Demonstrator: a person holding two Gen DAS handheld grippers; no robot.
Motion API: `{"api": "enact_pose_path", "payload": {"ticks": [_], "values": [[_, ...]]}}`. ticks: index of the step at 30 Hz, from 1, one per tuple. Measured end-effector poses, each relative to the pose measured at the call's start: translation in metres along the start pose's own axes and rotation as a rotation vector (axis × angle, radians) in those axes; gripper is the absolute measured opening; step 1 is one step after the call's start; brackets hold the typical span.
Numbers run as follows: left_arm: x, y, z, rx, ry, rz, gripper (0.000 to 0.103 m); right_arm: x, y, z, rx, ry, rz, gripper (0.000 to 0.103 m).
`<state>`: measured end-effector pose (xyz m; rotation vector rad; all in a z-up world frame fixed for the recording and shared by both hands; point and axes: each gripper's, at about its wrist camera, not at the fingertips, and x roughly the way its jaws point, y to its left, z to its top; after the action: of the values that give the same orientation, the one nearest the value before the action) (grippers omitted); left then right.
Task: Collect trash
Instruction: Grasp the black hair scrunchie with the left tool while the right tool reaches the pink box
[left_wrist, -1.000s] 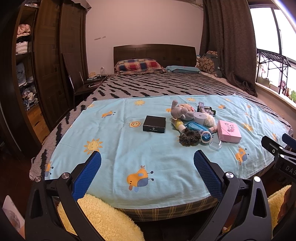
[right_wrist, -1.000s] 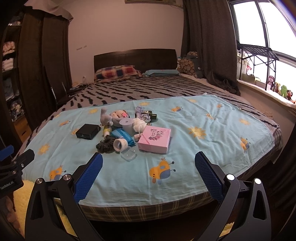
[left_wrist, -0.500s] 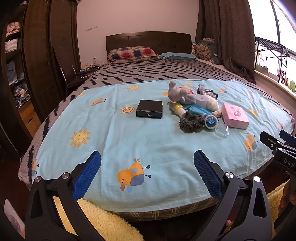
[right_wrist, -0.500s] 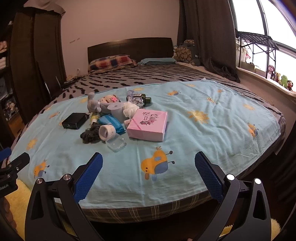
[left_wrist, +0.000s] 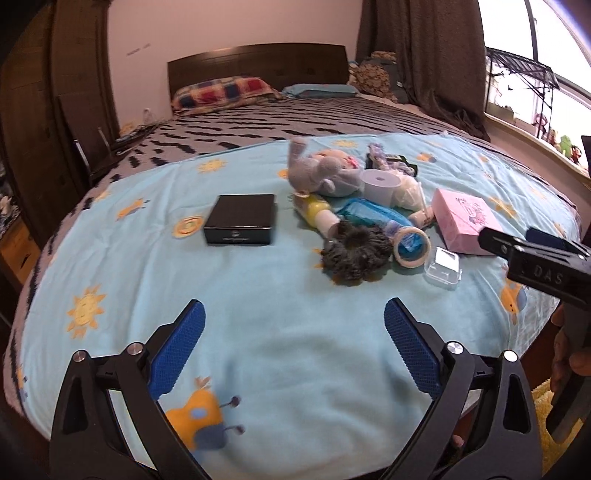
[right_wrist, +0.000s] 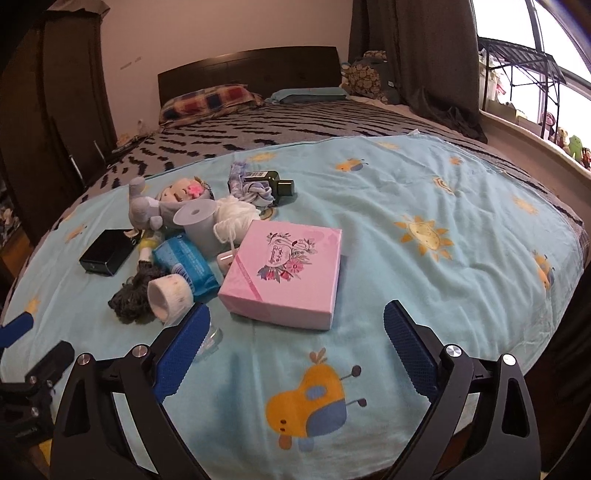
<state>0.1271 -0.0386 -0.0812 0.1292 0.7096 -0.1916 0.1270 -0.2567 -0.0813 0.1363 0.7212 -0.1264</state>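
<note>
The left gripper (left_wrist: 293, 345) has its blue pads (left_wrist: 177, 352) wide apart and just closing, with only bare blue blanket (left_wrist: 258, 295) between them, low in the left wrist view. The right gripper (right_wrist: 295, 345) also stands spread, nothing between its pads; its left pad (right_wrist: 181, 350) overlaps a small clear plastic case (right_wrist: 210, 338) (whether they touch, I cannot tell).

Above the fingers, in the middle of each frame, lies the clutter: a pink box (right_wrist: 284, 275) just above the right gripper's gap, a tape roll (right_wrist: 170, 297) to its left against a dark fuzzy scrunchie (right_wrist: 131, 299), a blue wipes pack (right_wrist: 188, 267), a white paper roll (right_wrist: 199, 225), a grey plush toy (right_wrist: 147, 210) and a dark green bottle (right_wrist: 273, 184). A black box (left_wrist: 240, 219) sits apart, left of the pile.

At the right edge of the left wrist view the right gripper's black body pokes in.
</note>
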Motion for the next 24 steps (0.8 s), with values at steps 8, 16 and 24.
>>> {"api": "enact_pose_path", "payload": {"ticks": [8, 16, 24], "values": [[0.040, -0.008, 0.015, 0.004, 0.048, -0.097, 0.069, 0.025, 0.010, 0.014, -0.008, 0.039, -0.017, 0.095], [0.063, -0.022, 0.025, 0.043, 0.074, -0.150, 0.052, 0.046, 0.011, 0.012, -0.006, 0.084, -0.030, 0.092], [0.075, -0.023, 0.029, 0.005, 0.105, -0.218, 0.017, 0.042, 0.008, 0.011, -0.009, 0.060, -0.006, 0.084]]}}
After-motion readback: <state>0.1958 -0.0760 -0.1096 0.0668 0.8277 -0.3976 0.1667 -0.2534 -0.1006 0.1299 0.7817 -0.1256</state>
